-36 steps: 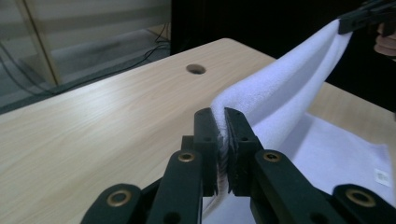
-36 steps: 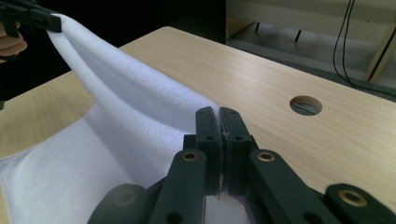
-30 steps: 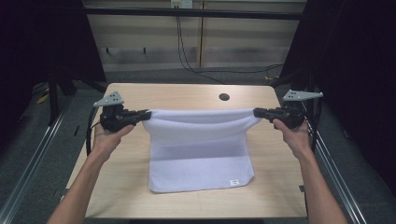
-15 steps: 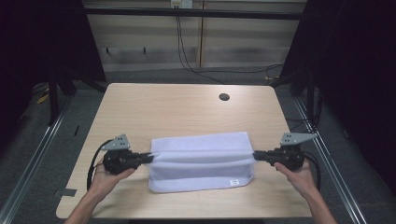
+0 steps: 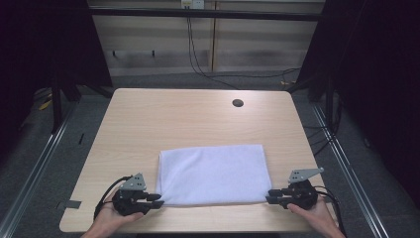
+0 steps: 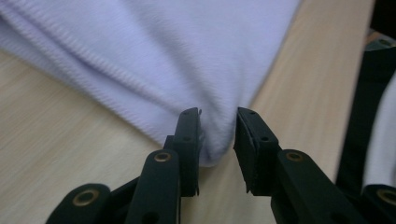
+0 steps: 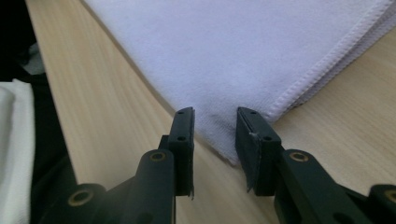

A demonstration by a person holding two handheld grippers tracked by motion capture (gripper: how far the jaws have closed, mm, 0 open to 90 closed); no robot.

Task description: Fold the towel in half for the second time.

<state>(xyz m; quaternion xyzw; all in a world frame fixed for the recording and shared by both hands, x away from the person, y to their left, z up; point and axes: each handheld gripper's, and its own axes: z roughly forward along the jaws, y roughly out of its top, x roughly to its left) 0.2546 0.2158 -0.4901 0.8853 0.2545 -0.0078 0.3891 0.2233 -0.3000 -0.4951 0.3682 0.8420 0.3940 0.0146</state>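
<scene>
A white towel lies folded flat on the near half of the wooden table. My left gripper rests at the towel's near left corner. In the left gripper view its jaws stand apart, with the corner of the towel loosely bunched between them. At the near right corner sits my right gripper. It is open too, and the hemmed corner of the towel lies flat on the wood between its jaws.
A small round dark hole marks the far right part of the tabletop. The near table edge runs just under both hands. Cables trail on the floor beyond the table, and dark frame posts stand at both sides.
Both grippers carried the towel's raised edge down and toward the near side, folding it over itself. The towel now lies flat and the jaws have parted.
</scene>
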